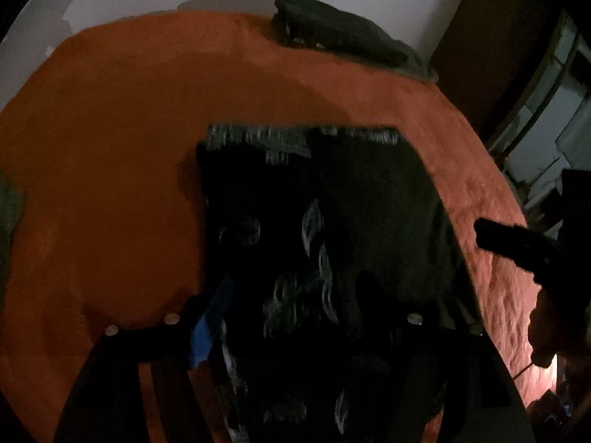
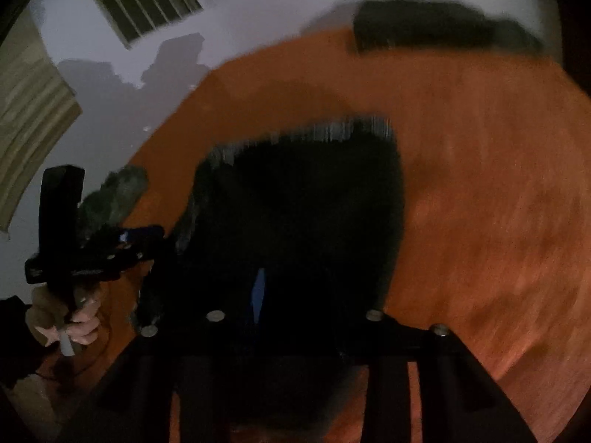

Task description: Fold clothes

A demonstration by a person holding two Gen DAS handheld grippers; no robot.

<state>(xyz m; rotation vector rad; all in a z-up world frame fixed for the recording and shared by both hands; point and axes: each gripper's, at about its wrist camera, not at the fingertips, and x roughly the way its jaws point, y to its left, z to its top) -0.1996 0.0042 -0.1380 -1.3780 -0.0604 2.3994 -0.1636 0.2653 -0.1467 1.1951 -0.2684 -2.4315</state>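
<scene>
Black garment | between left claw fingers, perhaps gripped

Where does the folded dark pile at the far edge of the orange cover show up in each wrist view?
Left wrist: the folded dark pile lies top centre-right, against the wall.
Right wrist: the pile is top right, blurred.
Shared landmark: the black garment at centre on the orange cover.

both wrist views look down close over the dark garment on orange bedding.
</scene>
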